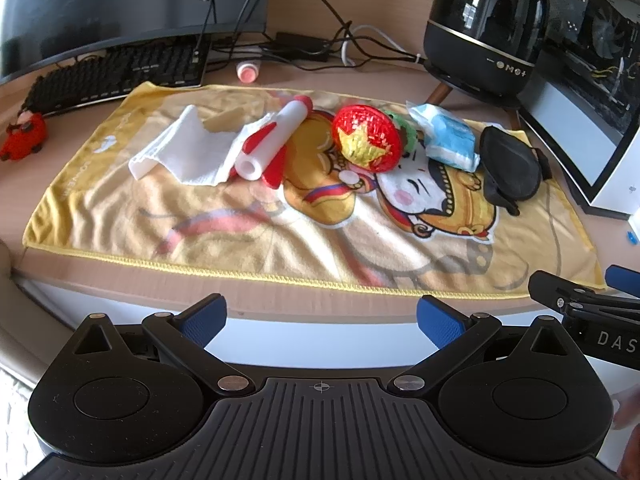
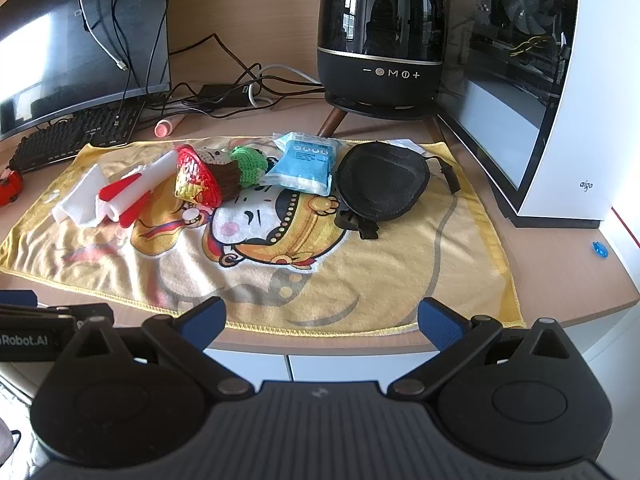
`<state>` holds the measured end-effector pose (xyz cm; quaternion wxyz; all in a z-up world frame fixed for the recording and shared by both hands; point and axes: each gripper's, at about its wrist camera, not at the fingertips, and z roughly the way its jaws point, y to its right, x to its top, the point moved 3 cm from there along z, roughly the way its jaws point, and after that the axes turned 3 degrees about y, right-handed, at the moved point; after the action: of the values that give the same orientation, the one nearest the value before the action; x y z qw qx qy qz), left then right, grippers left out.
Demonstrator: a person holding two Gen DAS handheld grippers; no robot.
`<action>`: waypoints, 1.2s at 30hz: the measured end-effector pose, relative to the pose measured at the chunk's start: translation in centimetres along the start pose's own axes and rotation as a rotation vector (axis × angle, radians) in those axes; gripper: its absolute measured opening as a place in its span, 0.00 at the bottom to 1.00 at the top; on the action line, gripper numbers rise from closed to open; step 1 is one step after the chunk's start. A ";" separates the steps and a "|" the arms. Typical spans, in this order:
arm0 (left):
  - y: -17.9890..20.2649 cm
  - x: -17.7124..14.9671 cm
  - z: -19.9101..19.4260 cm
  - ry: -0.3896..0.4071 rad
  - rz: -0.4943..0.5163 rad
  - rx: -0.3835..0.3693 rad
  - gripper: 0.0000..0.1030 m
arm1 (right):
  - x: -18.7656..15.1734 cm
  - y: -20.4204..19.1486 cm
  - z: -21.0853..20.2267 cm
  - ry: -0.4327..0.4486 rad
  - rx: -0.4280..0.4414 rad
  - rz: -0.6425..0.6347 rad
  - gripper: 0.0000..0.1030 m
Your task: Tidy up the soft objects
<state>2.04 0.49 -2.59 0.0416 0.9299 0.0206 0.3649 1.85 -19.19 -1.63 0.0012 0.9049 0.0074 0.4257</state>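
Note:
A yellow cartoon towel (image 1: 256, 236) (image 2: 392, 272) covers the desk. Along its far edge lie a folded white cloth (image 1: 180, 152) (image 2: 82, 196), a white and red roll (image 1: 272, 140) (image 2: 132, 188), a crocheted doll with a red star hat (image 1: 366, 138) (image 2: 200, 180), a blue tissue pack (image 1: 446, 136) (image 2: 306, 162) and a black eye mask (image 1: 510, 164) (image 2: 380, 182). My left gripper (image 1: 320, 320) is open over the desk's front edge, nothing between its fingers. My right gripper (image 2: 322, 320) is open too, near the towel's front hem, also empty.
Behind the towel stand a keyboard (image 1: 116, 76) (image 2: 76, 136), a monitor (image 1: 120, 4), tangled cables (image 1: 320, 44), a black round speaker (image 1: 486, 24) (image 2: 382, 32) and a white PC case (image 2: 560, 92). A red crocheted toy (image 1: 22, 136) sits left of the towel. A pink-capped tube (image 1: 248, 70) lies by the keyboard.

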 end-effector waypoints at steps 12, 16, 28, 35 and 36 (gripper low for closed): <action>-0.5 0.6 1.2 -0.010 -0.003 -0.003 1.00 | 0.5 -0.2 1.4 -0.019 -0.007 -0.004 1.00; -0.8 1.1 1.7 -0.014 -0.018 -0.019 1.00 | 0.7 -0.2 1.9 -0.024 -0.006 0.010 1.00; -1.8 4.8 4.5 -0.063 -0.092 -0.121 1.00 | 2.6 0.0 5.1 -0.095 0.040 0.058 1.00; -3.7 7.8 6.0 -0.053 -0.038 -0.043 1.00 | 6.2 -1.8 5.2 0.028 0.185 0.103 0.99; -4.3 8.2 6.2 -0.051 -0.032 -0.025 1.00 | 6.8 -2.1 5.2 0.054 0.205 0.108 0.97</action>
<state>12.23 4.91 -2.01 0.0594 0.9379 0.0301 0.3406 10.15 -16.94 0.30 -0.1145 0.8874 0.0024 0.4465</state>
